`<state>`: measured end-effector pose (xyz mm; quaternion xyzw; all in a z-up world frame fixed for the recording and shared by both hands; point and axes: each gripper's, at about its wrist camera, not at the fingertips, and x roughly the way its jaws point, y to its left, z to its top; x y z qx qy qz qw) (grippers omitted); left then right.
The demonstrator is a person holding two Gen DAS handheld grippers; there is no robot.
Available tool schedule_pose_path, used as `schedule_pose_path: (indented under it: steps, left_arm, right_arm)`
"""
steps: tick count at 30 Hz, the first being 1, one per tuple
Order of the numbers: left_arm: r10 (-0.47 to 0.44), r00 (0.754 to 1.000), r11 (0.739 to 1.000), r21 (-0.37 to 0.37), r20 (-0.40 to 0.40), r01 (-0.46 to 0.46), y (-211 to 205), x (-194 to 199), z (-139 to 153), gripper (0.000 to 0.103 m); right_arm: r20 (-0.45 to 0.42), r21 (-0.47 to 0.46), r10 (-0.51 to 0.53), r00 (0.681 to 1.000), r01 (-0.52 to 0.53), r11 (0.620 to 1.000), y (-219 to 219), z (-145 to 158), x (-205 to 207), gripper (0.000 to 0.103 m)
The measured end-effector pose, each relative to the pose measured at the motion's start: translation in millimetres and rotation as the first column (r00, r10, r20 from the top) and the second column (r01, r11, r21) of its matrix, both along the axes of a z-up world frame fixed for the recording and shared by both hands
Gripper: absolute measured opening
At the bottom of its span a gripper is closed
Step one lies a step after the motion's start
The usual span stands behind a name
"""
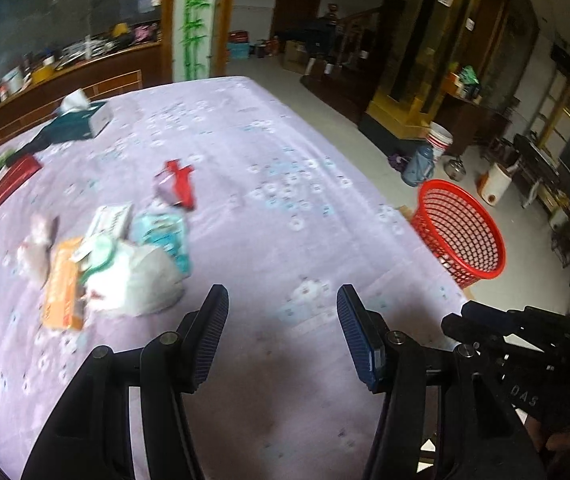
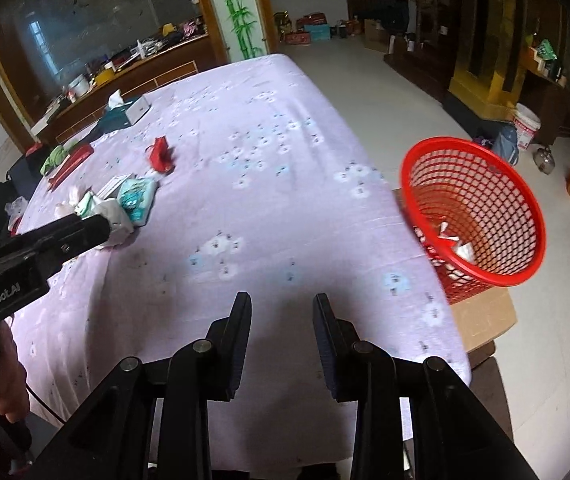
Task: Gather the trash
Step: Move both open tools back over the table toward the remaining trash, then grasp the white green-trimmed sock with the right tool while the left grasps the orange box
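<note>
Left tool [image 1: 283, 334] spread, empty | right tool [image 2: 281, 340] spread, empty | trash pile [image 1: 125, 264] on table [image 1: 285, 152], left of both | red basket [image 2: 485, 216] beyond right edge, partly filled | Risk: loose plastic bag [image 1: 145, 280] slipping from grip, or dropping short of basket.

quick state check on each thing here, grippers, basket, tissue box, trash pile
left gripper: open, empty, above the cloth
right gripper: open, empty
red basket: on a cardboard box beside the table, some scraps inside
tissue box: open, a tissue sticking up
trash pile: loose on the cloth, not picked up
red wrapper: crumpled, lying apart
</note>
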<state>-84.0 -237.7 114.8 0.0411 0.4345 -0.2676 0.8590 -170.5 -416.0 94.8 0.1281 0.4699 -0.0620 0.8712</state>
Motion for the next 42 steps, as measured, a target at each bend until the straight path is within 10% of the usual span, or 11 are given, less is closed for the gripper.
schedule_pose_path:
  steps: [18, 33, 35, 42]
  left_arm:
    - [0.303, 0.953, 0.953, 0.019, -0.032, -0.302, 142, 11, -14, 0.055]
    - [0.344, 0.937, 0.938, 0.053, -0.056, -0.341, 206, 37, -27, 0.055]
    - [0.327, 0.942, 0.945, 0.052, -0.072, -0.324, 204, 45, -31, 0.055]
    - [0.275, 0.957, 0.960, 0.071, -0.092, -0.269, 182, 78, -48, 0.055]
  right_arm:
    - [-0.018, 0.152, 0.262, 0.965, -0.257, 0.954, 96, -9, 66, 0.038]
    - [-0.048, 0.137, 0.326, 0.944, -0.317, 0.938, 158, -45, 172, 0.052]
    - [-0.061, 0.163, 0.323, 0.944, -0.310, 0.937, 159, -52, 174, 0.027]
    - [-0.006, 0.170, 0.260, 0.965, -0.256, 0.952, 143, -32, 147, 0.017]
